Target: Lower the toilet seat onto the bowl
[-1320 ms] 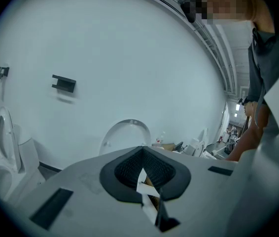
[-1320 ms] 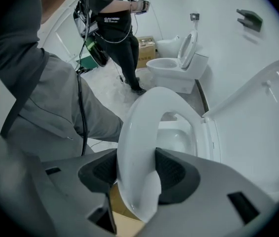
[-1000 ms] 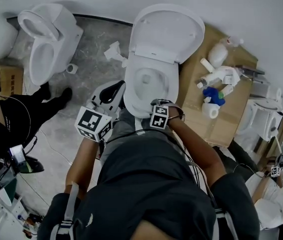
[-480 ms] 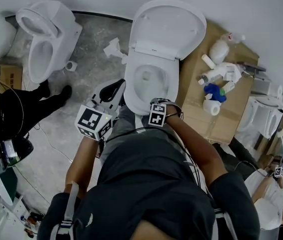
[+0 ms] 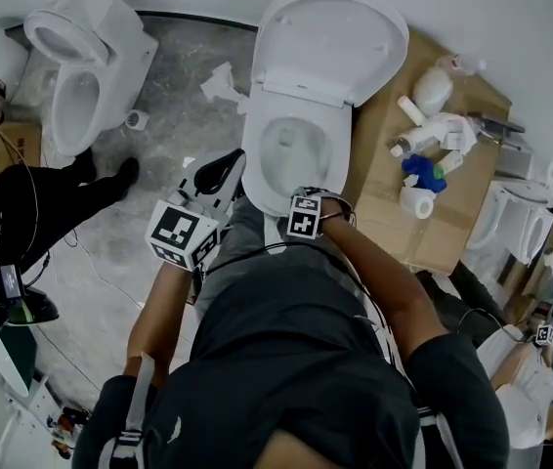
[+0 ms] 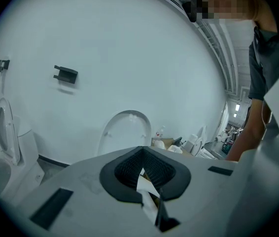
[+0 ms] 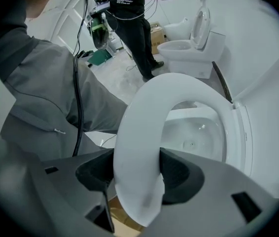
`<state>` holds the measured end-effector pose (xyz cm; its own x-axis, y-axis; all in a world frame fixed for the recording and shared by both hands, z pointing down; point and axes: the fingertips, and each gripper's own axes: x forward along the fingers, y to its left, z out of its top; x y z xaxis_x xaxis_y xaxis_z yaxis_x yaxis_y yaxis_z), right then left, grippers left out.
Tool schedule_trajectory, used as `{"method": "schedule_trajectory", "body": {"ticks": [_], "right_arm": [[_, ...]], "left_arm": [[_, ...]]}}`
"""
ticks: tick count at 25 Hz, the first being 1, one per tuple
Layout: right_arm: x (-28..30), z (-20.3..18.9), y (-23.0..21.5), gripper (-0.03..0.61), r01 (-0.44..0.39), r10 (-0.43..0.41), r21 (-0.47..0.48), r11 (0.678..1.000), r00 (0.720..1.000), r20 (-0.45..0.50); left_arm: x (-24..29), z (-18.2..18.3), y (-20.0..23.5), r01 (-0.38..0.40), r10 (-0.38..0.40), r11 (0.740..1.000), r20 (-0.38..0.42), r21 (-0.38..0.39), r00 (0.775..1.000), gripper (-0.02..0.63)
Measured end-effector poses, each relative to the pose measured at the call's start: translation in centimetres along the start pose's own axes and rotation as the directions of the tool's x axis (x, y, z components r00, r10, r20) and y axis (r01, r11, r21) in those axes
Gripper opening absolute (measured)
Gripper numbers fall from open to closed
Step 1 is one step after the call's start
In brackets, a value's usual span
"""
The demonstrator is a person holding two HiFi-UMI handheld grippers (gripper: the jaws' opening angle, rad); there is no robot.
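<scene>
The white toilet [image 5: 257, 179] stands in front of me with its lid [image 5: 330, 37] upright against the wall. The seat ring [image 7: 139, 127] lies low over the bowl [image 7: 193, 132]. My right gripper [image 7: 137, 174] points steeply down at the bowl's front, by the marker cube [image 5: 304, 215]. Its jaws have just been opening, and the seat's front rim sits between the dark pads [image 7: 179, 174]. My left gripper [image 5: 220, 174] hovers left of the bowl, jaws together on nothing, aimed level at the raised lid [image 6: 124, 132].
A second toilet [image 5: 81, 76] stands at the back left, with a person in black [image 5: 13, 213] beside it. Cardboard [image 5: 404, 233] at the right carries bottles and white fittings [image 5: 428, 140]. Loose white parts [image 5: 223, 91] lie on the floor behind the bowl.
My right gripper has sunk a little at the bowl's front edge, with the seat rim between its jaws. The left gripper has stayed where it was.
</scene>
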<state>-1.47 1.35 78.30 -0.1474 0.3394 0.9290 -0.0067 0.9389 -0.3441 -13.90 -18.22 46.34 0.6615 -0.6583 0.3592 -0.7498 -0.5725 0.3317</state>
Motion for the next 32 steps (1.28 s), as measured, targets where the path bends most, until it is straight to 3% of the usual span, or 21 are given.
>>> {"method": "schedule_trajectory", "body": {"ticks": [32], "right_arm": [[8.9,-1.3,2.1,0.267,-0.134,0.134,0.008,0.991,0.983,-0.123]], "left_arm": [[0.2,-5.1,2.6,0.001,-0.004,0.999,-0.068,-0.050,0.998,0.005]]}}
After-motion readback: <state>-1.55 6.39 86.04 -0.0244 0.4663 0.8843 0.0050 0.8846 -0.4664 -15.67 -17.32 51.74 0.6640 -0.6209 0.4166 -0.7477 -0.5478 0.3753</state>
